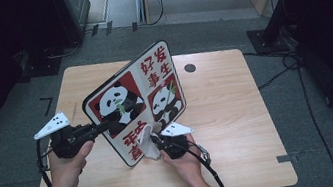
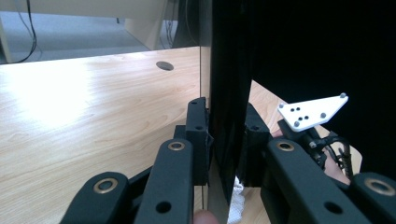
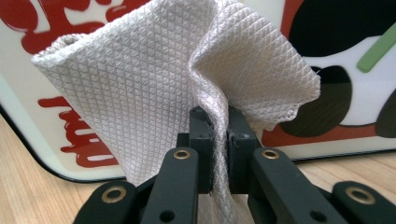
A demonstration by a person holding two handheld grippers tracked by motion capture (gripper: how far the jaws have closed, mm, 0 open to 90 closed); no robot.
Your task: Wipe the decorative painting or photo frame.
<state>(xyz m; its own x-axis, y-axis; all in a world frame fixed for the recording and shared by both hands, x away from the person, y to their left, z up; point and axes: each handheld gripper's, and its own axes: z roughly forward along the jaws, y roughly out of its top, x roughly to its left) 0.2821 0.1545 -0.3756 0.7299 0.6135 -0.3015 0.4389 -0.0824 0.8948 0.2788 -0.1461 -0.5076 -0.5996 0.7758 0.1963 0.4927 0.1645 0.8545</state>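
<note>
Panda tray (image 1: 138,100) stands on edge on the bench (image 1: 227,104), long axis slanting up-right, clamped edge-on by the left tool (image 2: 224,135) while the right tool (image 3: 218,126) pinches white cloth (image 3: 154,74), its weave resolved close up.

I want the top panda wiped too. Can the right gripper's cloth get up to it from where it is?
Probably yes. The right gripper holds the cloth against the board's lower face, and nothing lies between it and the larger panda; the left gripper clamps the board's edge.
</note>
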